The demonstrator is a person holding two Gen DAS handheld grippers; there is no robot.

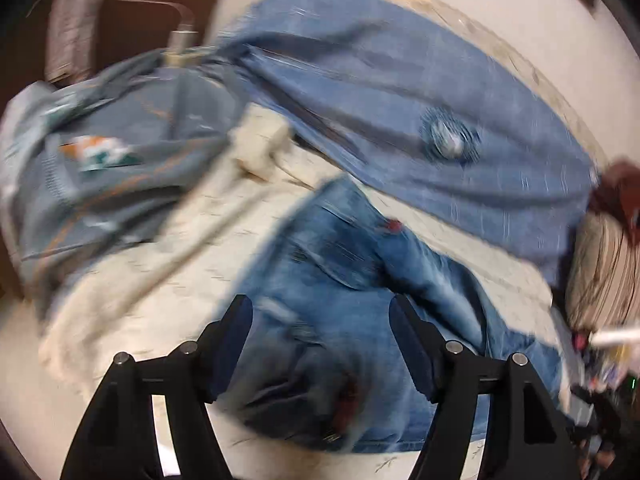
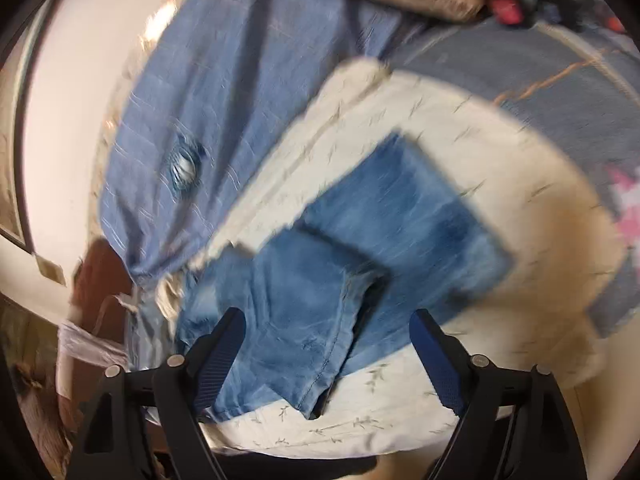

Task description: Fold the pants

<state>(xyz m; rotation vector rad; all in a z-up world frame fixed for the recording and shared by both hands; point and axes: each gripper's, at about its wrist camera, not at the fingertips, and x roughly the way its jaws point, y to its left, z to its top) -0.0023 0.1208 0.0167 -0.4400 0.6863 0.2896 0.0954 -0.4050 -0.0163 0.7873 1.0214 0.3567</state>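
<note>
Two grippers, left (image 1: 320, 328) and right (image 2: 330, 340), hover with jaws spread apart, holding nothing, above blue jeans (image 2: 360, 248) lying folded on a cream bedsheet (image 2: 532, 216) beside a light-blue curtain (image 2: 224, 92).

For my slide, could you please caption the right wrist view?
Open right claw above folded jeans on a cream bedspread.

Black claw (image 1: 322, 322) frames, silver screws, ribbed dark-blue pads (image 2: 218, 354).

Left gripper (image 1: 322, 322) jaws apart above jeans (image 1: 344, 280).
</note>
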